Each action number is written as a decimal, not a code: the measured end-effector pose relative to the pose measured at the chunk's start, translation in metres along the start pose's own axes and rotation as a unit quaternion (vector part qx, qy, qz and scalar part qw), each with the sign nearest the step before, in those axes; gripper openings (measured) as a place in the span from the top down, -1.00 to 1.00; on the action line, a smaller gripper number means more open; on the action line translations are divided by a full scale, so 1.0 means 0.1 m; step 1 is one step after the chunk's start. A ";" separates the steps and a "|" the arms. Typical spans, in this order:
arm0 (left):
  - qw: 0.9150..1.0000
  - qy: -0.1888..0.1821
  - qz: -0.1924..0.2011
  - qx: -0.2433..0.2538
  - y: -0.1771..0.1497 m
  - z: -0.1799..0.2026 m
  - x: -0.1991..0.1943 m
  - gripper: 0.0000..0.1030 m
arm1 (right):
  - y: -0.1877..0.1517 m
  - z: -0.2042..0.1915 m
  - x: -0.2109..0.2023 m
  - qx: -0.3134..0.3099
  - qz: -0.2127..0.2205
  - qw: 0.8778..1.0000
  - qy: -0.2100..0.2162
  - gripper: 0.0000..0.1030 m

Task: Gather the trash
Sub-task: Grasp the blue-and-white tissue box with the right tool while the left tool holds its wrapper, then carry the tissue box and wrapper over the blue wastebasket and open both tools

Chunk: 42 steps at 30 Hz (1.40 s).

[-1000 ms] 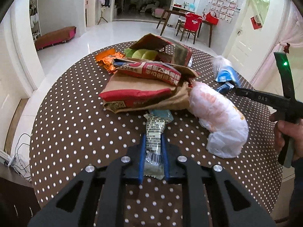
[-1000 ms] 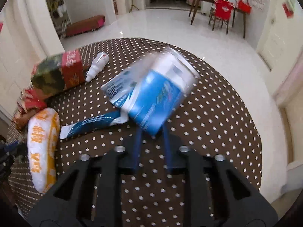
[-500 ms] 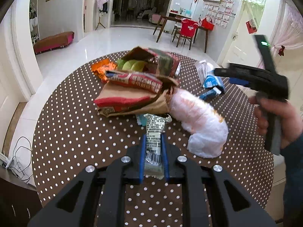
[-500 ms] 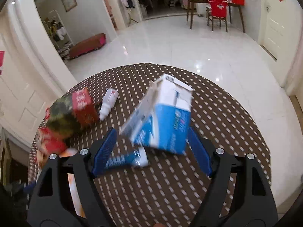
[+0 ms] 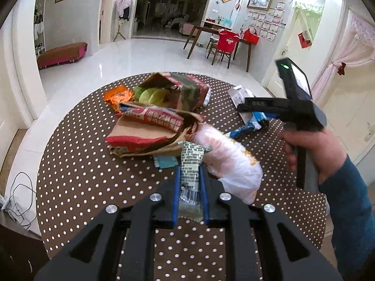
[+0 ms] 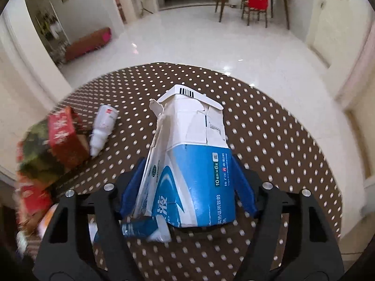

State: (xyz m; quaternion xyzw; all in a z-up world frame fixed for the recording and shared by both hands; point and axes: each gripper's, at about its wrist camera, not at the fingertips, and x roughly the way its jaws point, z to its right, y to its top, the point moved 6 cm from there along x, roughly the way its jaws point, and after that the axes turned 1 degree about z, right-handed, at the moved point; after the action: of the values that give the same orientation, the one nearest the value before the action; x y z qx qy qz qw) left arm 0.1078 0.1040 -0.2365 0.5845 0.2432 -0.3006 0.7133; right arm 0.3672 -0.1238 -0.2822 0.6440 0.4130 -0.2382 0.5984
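Observation:
My left gripper [image 5: 190, 175] is shut on a grey printed snack wrapper [image 5: 191, 164] above the dotted brown table [image 5: 77, 178]. Behind it lie a brown and red paper bag [image 5: 145, 138], a red snack packet [image 5: 152, 117], a camouflage box [image 5: 185, 91] and a white plastic bag [image 5: 232, 161]. My right gripper [image 6: 188, 178] is open, its blue fingers [image 6: 131, 185] on either side of a torn blue and white carton [image 6: 194, 164]. A blue tube [image 6: 145, 230] lies just below the carton. The right gripper also shows in the left wrist view [image 5: 243, 107].
A small white bottle [image 6: 103, 128] lies left of the carton beside the red and camouflage box [image 6: 56, 145]. An orange wrapper [image 5: 117, 96] is at the far left of the pile. The round table's edge [image 6: 328, 164] curves close on the right.
My right gripper let go of the blue and white carton, opened wide, then came forward around it. The left gripper keeps its hold on the wrapper and has lifted slightly.

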 end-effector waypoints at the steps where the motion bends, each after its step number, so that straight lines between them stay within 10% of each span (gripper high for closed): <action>1: 1.000 -0.002 0.002 0.002 0.02 0.03 -0.01 0.71 | -0.03 0.08 -0.05 0.012 0.001 1.000 0.017 -0.35; 15: 0.997 -0.047 0.029 0.055 0.41 0.83 0.04 0.71 | -0.16 0.89 -1.20 0.071 0.094 0.989 0.088 -0.36; 24: 0.988 -0.106 0.016 0.108 0.50 1.73 0.29 0.71 | -0.60 1.88 -1.72 0.139 0.119 0.982 0.047 -0.40; 42: 0.959 -0.188 -0.078 0.195 0.25 3.30 1.17 0.71 | -1.99 3.84 -0.48 0.356 -0.044 0.934 0.003 -0.81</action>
State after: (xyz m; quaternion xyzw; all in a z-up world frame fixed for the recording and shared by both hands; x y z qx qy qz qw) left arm 0.2061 -0.2335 -0.2361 0.6245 0.0868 -0.5015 0.5924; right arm 0.2511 -0.5186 -0.4236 0.7966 0.3308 -0.3937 0.3179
